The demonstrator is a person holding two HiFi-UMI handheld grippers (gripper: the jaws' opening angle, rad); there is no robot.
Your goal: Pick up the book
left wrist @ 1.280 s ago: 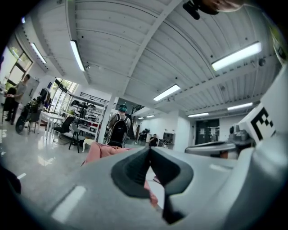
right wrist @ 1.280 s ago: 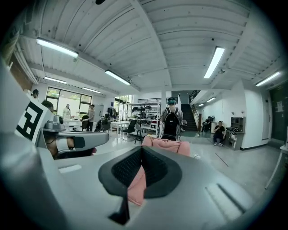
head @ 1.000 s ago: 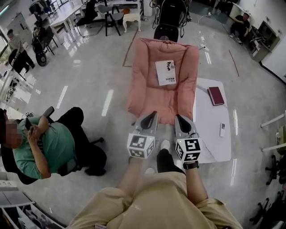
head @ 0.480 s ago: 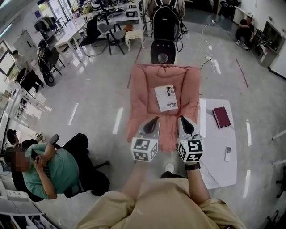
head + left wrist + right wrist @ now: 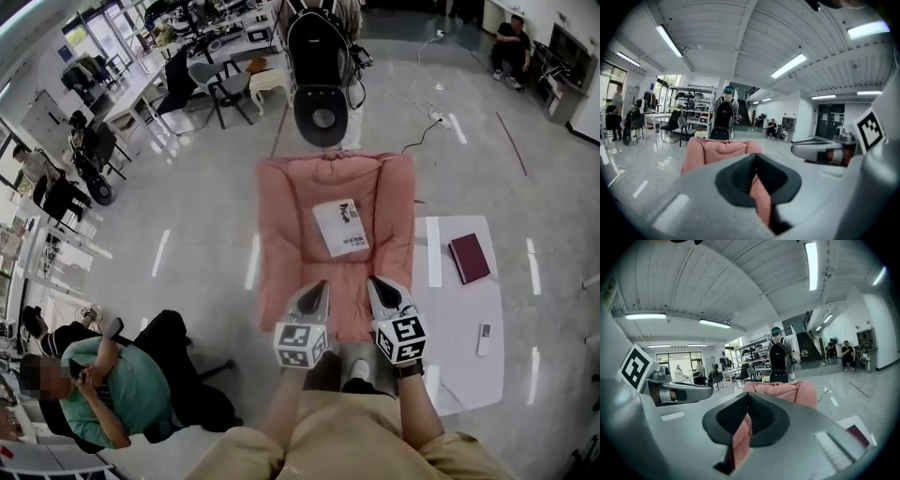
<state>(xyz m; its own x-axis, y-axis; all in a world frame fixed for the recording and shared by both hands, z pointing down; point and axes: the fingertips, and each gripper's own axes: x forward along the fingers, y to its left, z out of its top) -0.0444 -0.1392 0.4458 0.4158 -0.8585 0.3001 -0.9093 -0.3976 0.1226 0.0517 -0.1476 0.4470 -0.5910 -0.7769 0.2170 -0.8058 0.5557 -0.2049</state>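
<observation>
A white book (image 5: 340, 227) with dark print lies flat on the seat of a pink floor sofa (image 5: 281, 234). A dark red book (image 5: 469, 259) lies on the low white table (image 5: 459, 319) to the right of the sofa. My left gripper (image 5: 317, 287) and right gripper (image 5: 378, 282) hover side by side over the sofa's near edge, short of the white book. Both are shut with nothing held. The left gripper (image 5: 755, 157) looks along its jaws at the pink sofa (image 5: 717, 150). The right gripper (image 5: 747, 397) faces the same sofa (image 5: 783, 391).
A small white remote (image 5: 484, 338) lies on the table. A black backpack on a stand (image 5: 319, 66) rises behind the sofa. A person in a green shirt (image 5: 103, 384) sits at the lower left. Desks and office chairs (image 5: 206, 75) fill the far left.
The person has walked toward the pink sofa. Both grippers have come forward together to its near edge, closer to the white book. Both stayed shut.
</observation>
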